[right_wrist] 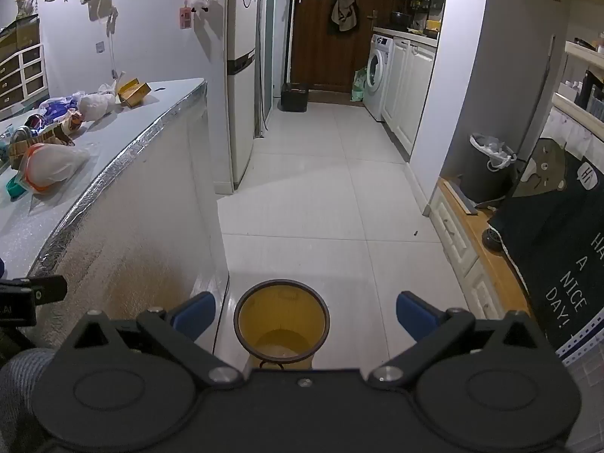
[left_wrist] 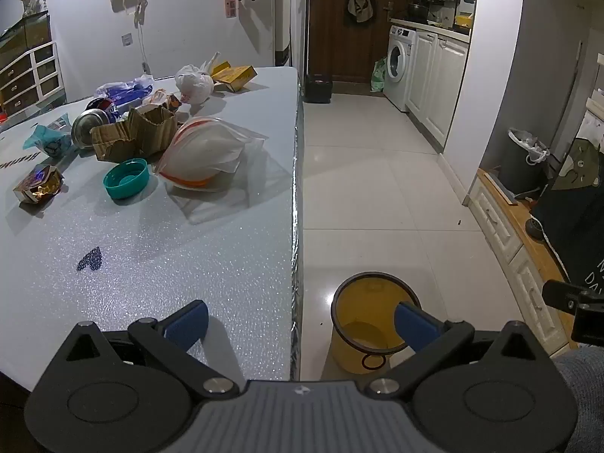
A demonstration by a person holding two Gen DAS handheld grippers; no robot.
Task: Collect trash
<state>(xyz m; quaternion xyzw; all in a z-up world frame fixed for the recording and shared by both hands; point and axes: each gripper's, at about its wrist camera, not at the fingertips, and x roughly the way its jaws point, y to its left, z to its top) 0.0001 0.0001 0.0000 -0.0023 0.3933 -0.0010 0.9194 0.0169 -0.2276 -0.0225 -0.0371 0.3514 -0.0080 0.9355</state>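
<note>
Progress: nothing collected, I judge | trash [left_wrist: 124, 139] all on tabletop [left_wrist: 211, 264] | bin [right_wrist: 281, 324] on floor, looks empty | left tongs [left_wrist: 300, 322] wide open, empty | right tongs [right_wrist: 305, 313] wide open, empty

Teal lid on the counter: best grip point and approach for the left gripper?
Take the teal lid by its raised rim, one finger inside the hollow and one outside. It lies open side up, so the wall is exposed. Come from above at the near right edge: the torn cardboard crowds its far side and the plastic bag lies close on the right. The left gripper is open.
</note>
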